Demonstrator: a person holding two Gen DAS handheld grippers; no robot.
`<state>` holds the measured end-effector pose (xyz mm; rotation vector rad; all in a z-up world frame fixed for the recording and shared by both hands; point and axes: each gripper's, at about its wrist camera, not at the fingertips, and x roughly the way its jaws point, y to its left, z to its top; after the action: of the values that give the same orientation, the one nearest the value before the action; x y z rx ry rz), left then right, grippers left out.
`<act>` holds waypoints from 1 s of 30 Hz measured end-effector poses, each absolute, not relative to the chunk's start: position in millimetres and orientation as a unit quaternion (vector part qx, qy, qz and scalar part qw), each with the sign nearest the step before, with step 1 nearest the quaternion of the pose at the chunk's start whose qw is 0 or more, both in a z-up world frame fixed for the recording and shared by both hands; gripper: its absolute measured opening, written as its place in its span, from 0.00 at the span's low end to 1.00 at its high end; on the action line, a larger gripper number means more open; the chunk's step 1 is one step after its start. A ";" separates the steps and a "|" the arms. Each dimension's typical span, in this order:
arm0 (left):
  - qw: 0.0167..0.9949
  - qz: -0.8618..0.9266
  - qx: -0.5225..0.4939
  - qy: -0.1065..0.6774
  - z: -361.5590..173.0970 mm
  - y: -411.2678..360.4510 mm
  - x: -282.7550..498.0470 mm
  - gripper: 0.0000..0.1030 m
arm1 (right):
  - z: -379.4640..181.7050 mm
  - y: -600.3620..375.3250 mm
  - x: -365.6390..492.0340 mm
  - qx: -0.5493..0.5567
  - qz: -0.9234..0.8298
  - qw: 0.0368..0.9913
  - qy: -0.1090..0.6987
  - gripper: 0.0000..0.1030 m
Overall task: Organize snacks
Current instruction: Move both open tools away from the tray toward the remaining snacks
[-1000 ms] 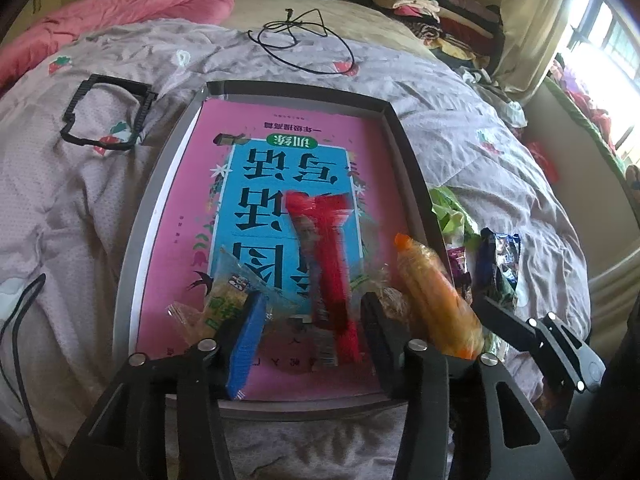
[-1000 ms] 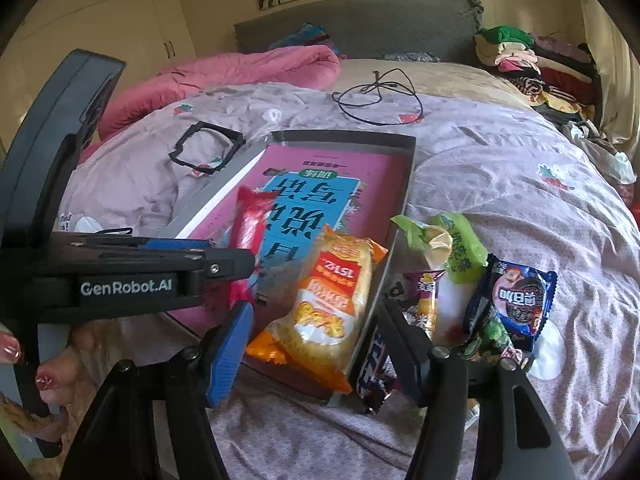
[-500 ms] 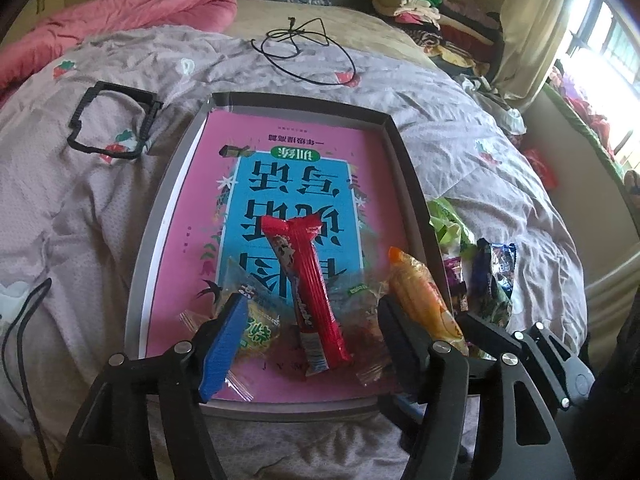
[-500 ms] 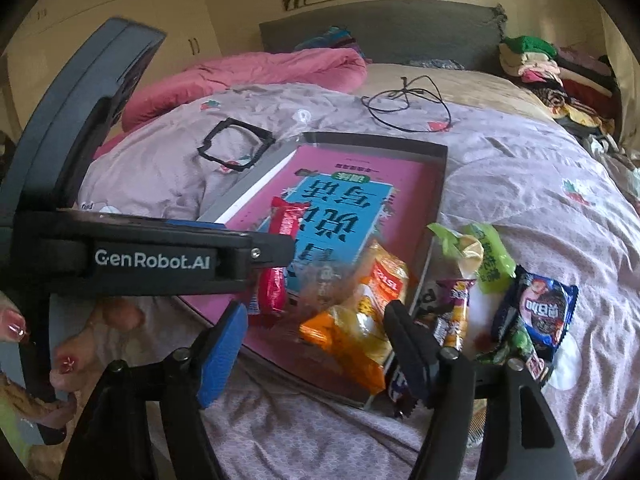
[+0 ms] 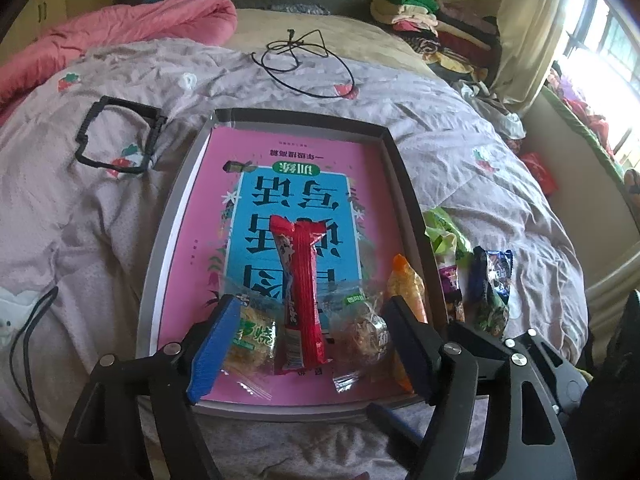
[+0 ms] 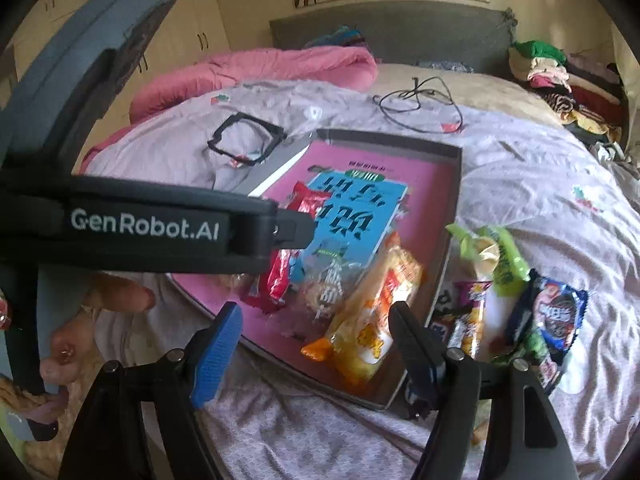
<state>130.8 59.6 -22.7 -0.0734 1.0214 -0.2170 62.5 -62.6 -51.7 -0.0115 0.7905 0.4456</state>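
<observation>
A grey tray (image 5: 408, 200) lined with a pink and blue book lies on the bed. Inside it lie a red snack bar (image 5: 302, 292), a clear pack with a green label (image 5: 252, 340), a clear pack of brown snacks (image 5: 362, 334) and an orange pack (image 5: 406, 292) by the right wall. My left gripper (image 5: 308, 348) is open and empty above the tray's near edge. My right gripper (image 6: 316, 356) is open and empty just in front of the orange pack (image 6: 376, 312). More snacks lie outside the tray on the right: a green pack (image 6: 494, 252) and a dark blue pack (image 6: 556, 316).
A black frame (image 5: 116, 136) lies on the quilt left of the tray. A black cable (image 5: 304, 60) lies beyond it. A pink blanket (image 5: 120, 36) is at the back left, piled clothes (image 5: 436, 28) at the back right.
Both grippers have pulled back from the tray. The left one has let go of the clear packs. The orange pack, between the right fingers a second ago, now lies in the tray.
</observation>
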 end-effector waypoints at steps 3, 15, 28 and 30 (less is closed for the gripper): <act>0.868 -0.102 -0.036 0.485 -19.8 60.0 129.8 0.76 | -48.4 -68.6 61.9 -0.003 0.202 0.905 0.375 0.73; 0.871 -0.111 -0.031 0.478 -10.1 52.3 124.9 0.76 | -32.4 -102.0 60.5 0.020 0.156 0.923 0.352 0.73; 0.873 -0.122 -0.021 0.472 0.8 38.1 119.2 0.76 | -20.1 -138.0 52.8 0.043 0.117 0.933 0.336 0.73; 0.873 -0.125 -0.018 0.470 2.4 35.1 117.9 0.76 | -19.1 -144.0 52.2 0.044 0.109 0.935 0.335 0.73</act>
<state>117.9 35.1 2.4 -0.0382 0.9826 -0.2604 52.2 -144.0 -19.1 0.0908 0.6847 0.2220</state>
